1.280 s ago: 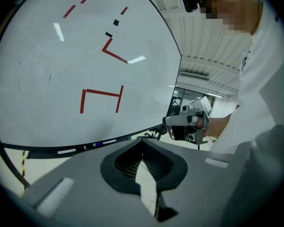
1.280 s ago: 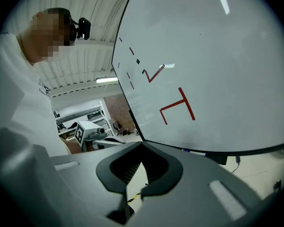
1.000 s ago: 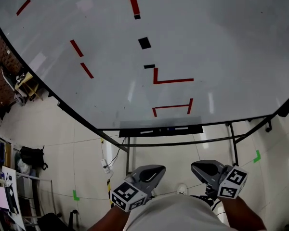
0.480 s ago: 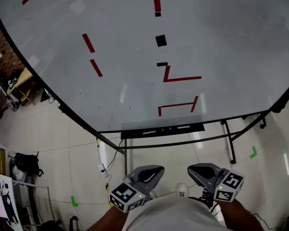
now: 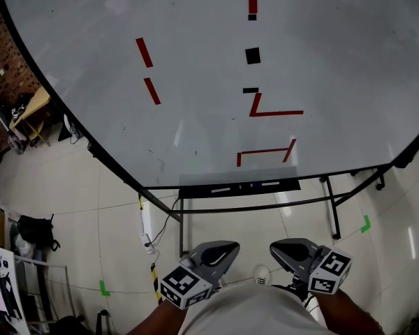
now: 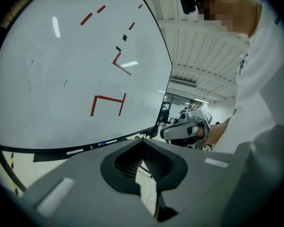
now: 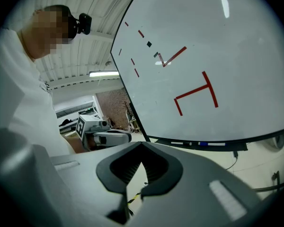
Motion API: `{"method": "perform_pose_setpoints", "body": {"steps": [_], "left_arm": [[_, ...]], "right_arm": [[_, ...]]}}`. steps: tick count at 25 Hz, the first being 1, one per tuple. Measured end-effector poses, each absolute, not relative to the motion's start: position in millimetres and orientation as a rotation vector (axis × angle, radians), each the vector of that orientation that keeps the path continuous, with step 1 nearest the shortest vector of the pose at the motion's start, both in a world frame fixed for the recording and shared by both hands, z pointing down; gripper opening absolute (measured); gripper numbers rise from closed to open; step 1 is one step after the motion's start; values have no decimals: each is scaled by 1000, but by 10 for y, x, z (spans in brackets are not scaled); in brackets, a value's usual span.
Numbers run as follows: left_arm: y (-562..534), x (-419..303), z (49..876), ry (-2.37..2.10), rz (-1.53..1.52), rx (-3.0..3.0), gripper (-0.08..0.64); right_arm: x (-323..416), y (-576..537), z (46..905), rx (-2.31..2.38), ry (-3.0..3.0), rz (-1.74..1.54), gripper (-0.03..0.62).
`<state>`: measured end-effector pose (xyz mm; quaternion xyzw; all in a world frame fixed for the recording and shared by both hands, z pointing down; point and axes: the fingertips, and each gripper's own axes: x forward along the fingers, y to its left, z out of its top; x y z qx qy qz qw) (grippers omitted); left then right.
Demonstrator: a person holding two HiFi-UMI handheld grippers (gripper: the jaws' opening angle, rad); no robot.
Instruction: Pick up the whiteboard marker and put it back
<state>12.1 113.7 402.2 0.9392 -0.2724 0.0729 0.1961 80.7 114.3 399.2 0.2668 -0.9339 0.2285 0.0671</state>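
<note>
Whiteboard marker: slim pale sticks lie end to end in a row, and one [image 5: 255, 185] has a short blue part. They show too small to tell cap from barrel, or which stick the task means.
Where it is: flat in the marker tray [image 5: 190, 192], a dark narrow ledge.
Seen from the right claw: the same row, with the blue part [image 7: 202, 144] near the tray's middle.
Whiteboard [image 5: 195, 61]: large and pale, rising directly above the tray. It carries red tape marks, among them a square bracket [image 5: 265, 150] just above the tray, and a few small black patches higher up.
Stand [image 5: 185, 225]: dark metal legs drop from the tray to the tiled floor [image 5: 91, 222].
Left claw [image 6: 143, 143]: held low against the person's pale shirt [image 5: 255, 309], well apart from the tray. Its jaws are closed tip to tip, with nothing between them.
Right claw [image 7: 143, 143]: beside the left one, equally far from the tray. Its jaws are also together and it holds nothing.
Step in hand: as I judge it, a marker resting in the tray with both claws empty fits two stages. The marker may be waiting to be fetched, or it may already be set back in place. These views do not settle which.
Next move: none can be named with confidence, since both claws hang clear of the tray and press on nothing.
</note>
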Motion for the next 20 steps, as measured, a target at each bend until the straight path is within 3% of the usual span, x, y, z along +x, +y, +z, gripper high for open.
{"method": "perform_pose_setpoints", "body": {"steps": [20], "left_arm": [[1129,119,4025,-756,228,2636,17]], "right_arm": [[809,1132,4013,796,-2807,681,0]]}}
